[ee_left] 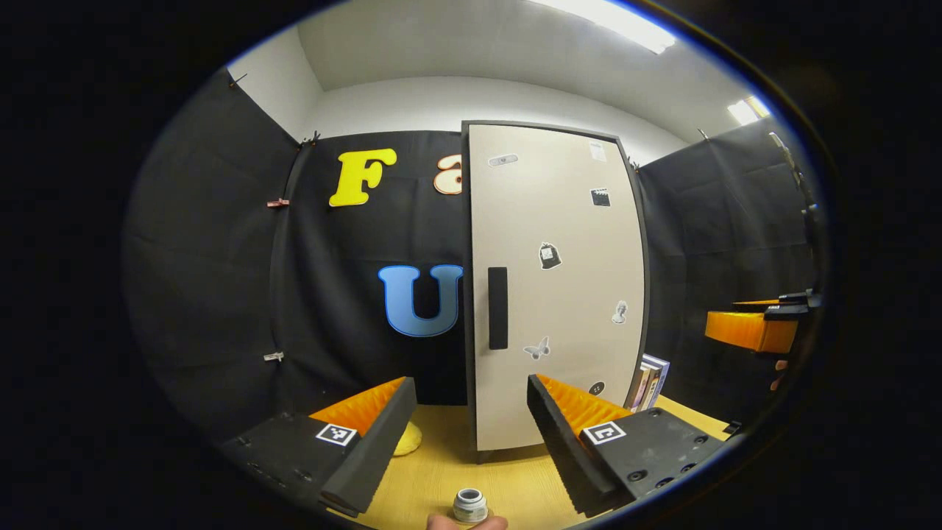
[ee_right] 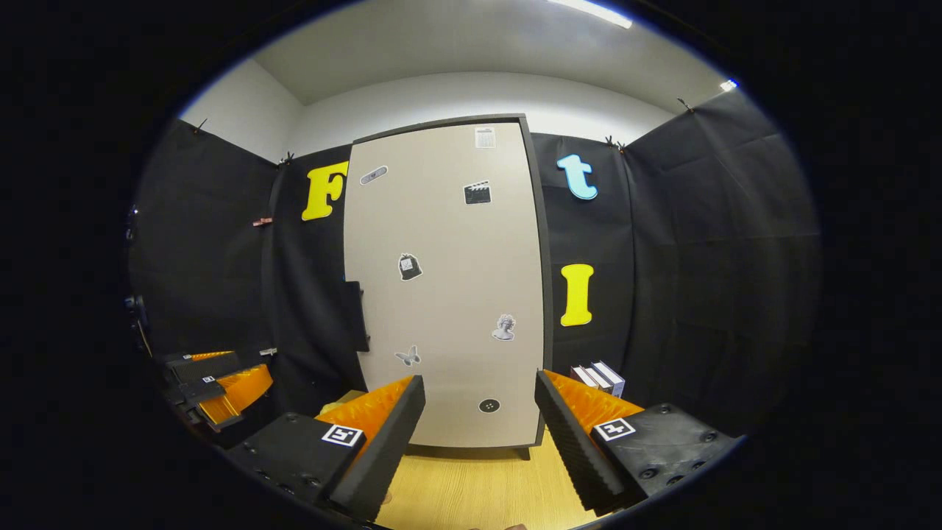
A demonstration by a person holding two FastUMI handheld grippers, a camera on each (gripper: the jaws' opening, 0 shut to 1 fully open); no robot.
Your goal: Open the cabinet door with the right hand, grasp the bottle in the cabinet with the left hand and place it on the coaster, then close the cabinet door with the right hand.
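- Wooden tabletop (ee_left: 441, 478) runs pale yellow under both tools, nearest the cameras
- At the bottom edge of the left gripper view a small grey-capped bottle (ee_left: 469, 506) stands by a fingertip, on the tabletop; whether a coaster lies under it cannot be told
- Left tool (ee_left: 467, 412) has its fingers apart, nothing between them, held above the bottle and aimed at the cabinet
- Right tool (ee_right: 478, 419) likewise stands open and bare, facing the cabinet door (ee_right: 449, 287)
- A yellow round thing (ee_left: 406, 439) lies on the tabletop just behind the left tool's left finger
- Seen from the right gripper view, the left tool sits low at the left edge
- The cabinet door is flush with its dark frame, pale and dotted with stickers, with a dark upright handle (ee_left: 498, 308) near its left edge
- Books (ee_right: 600, 377) stand just right of the cabinet's foot
- Black cloth wall (ee_left: 221, 280) closes the booth behind
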